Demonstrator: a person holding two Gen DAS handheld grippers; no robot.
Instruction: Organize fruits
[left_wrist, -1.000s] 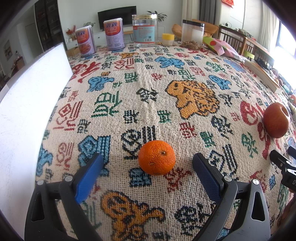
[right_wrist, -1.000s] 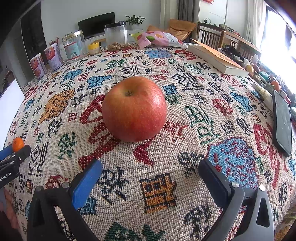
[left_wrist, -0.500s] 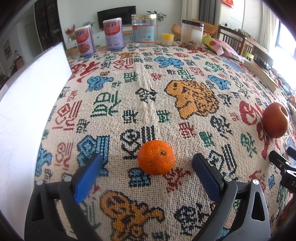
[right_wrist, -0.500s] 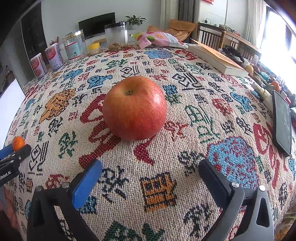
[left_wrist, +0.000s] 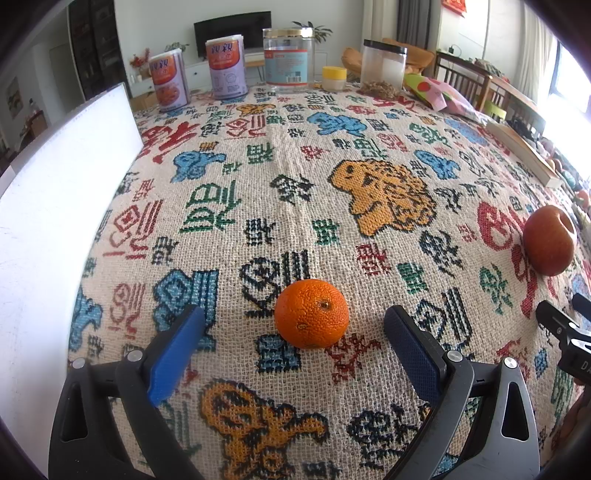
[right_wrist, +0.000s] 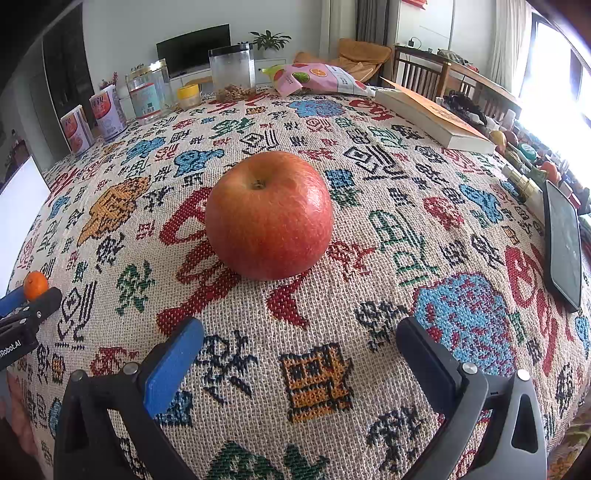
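Left gripper (left_wrist: 295, 332) wide open, empty — orange (left_wrist: 311, 314) on tablecloth (left_wrist: 295, 184) between its fingers. Right gripper (right_wrist: 299, 343) open, empty; apple (right_wrist: 269, 216) just ahead — firm, smooth, heavier; take both across the widest middle.

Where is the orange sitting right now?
In the left wrist view the orange rests on the patterned tablecloth, just ahead of the open left gripper, untouched. The apple lies off to its right.
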